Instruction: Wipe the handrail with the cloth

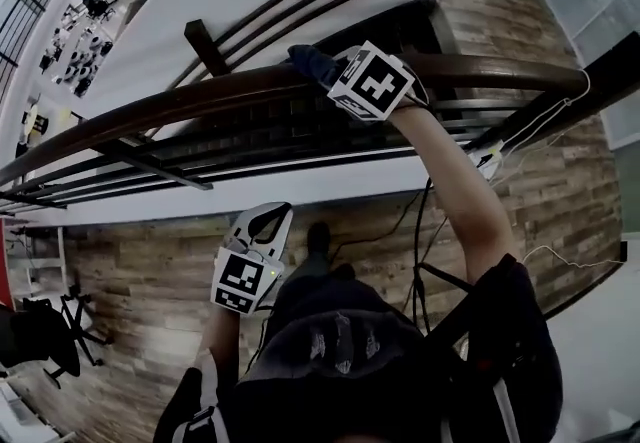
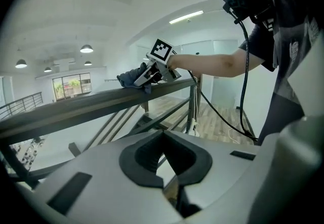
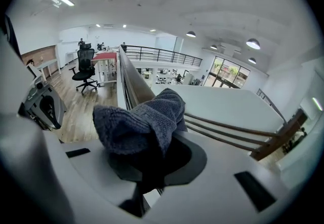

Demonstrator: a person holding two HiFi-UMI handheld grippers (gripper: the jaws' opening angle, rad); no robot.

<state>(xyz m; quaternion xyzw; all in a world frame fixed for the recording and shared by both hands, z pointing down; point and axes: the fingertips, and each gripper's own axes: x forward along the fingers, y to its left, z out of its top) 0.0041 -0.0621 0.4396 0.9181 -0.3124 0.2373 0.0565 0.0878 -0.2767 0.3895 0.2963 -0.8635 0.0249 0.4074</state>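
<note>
A dark brown wooden handrail (image 1: 200, 96) curves across the head view from low left to the right. My right gripper (image 1: 335, 69) is on top of it, shut on a dark blue cloth (image 1: 308, 61) that lies bunched on the rail. In the right gripper view the cloth (image 3: 144, 124) fills the jaws and the handrail (image 3: 129, 79) runs away beyond it. My left gripper (image 1: 270, 223) hangs below the rail over the wooden floor, shut and holding nothing. The left gripper view looks up at the handrail (image 2: 91, 106), the cloth (image 2: 132, 77) and the right gripper (image 2: 152, 74).
Thin dark rails (image 1: 300, 146) and a post (image 1: 205, 46) run under the handrail. Cables (image 1: 545, 116) trail from the right post onto the wooden floor (image 1: 140, 271). A black office chair (image 1: 45, 336) stands at the lower left. Beyond the rail is a drop to a lower level.
</note>
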